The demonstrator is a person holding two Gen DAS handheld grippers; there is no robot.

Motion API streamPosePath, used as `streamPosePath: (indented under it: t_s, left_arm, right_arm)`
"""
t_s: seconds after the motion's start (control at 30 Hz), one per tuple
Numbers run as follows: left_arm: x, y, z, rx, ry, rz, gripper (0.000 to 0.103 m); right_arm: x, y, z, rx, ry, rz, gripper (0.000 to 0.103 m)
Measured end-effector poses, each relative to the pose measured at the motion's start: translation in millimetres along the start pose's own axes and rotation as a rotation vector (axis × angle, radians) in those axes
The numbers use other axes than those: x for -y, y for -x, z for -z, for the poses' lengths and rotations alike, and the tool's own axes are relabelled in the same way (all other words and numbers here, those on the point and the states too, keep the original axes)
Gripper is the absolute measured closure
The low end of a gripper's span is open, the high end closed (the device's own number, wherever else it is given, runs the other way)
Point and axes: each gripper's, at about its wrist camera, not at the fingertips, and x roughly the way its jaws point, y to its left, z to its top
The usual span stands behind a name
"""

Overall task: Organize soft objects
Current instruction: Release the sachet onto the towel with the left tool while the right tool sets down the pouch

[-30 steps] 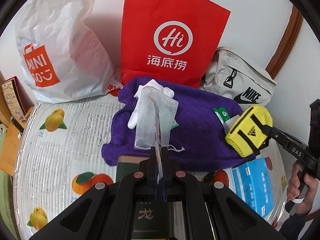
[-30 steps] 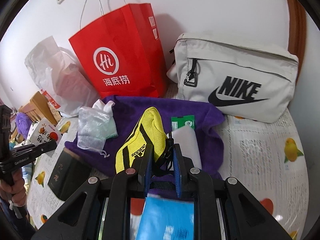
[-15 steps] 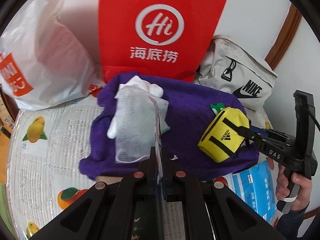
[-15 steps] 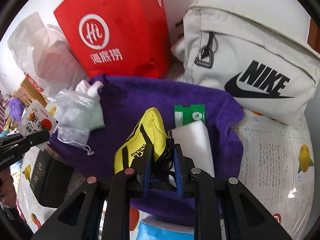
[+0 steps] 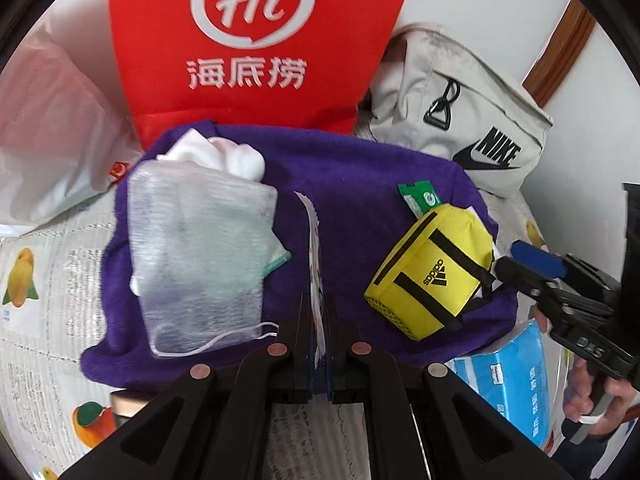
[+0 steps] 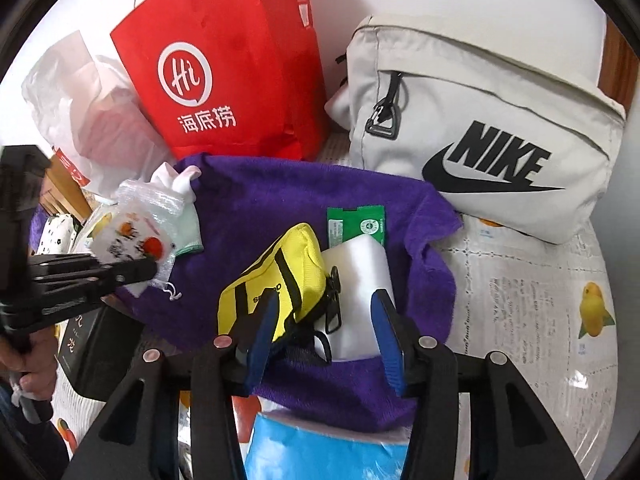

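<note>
A purple towel (image 5: pixel 352 184) (image 6: pixel 280 196) lies spread on the table. On its left lies a mesh drawstring pouch (image 5: pixel 200 252) (image 6: pixel 152 204) with white cloth in it. My left gripper (image 5: pixel 318 316) is shut on a thin printed packet (image 5: pixel 314 264) (image 6: pixel 128 244) held edge-on above the towel. A yellow Adidas pouch (image 5: pixel 432 276) (image 6: pixel 272 280) rests on the towel's right side, beside a white pad (image 6: pixel 356 272) and a green packet (image 6: pixel 356 226). My right gripper (image 6: pixel 324 332) is open, its blue pads (image 6: pixel 262 336) astride the pouch's black strap.
A red paper bag (image 5: pixel 256 44) (image 6: pixel 232 80), a white plastic bag (image 5: pixel 52 140) and a grey Nike bag (image 5: pixel 468 120) (image 6: pixel 480 128) stand behind the towel. A blue tissue pack (image 5: pixel 508 380) (image 6: pixel 320 452) lies at the front. A dark box (image 6: pixel 96 348) sits front left.
My right gripper has opened and let go of the yellow pouch, which now rests on the towel. Both grippers have moved forward toward the bags. The left still holds the packet.
</note>
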Motion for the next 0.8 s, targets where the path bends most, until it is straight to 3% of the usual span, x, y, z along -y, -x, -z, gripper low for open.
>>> streamPosePath:
  t_s: [0.7, 0.77, 0.8]
  left_arm:
    - [2.0, -36.4, -9.4, -0.085, -0.014, -0.025, 0.098]
    - [2.1, -38.5, -9.9, -0.096, -0.021, -0.029, 0.097]
    - [5.2, -38.3, -9.7, -0.096, -0.042, -0.037, 0.091]
  right_arm:
    - [4.7, 26.6, 27.0, 0.022, -0.049, 0.0, 0.054]
    - [4.0, 28.2, 29.5, 0.018, -0.053, 0.0, 0.054]
    - [3.4, 29.4, 30.9, 0.018, -0.054, -0.001, 0.054]
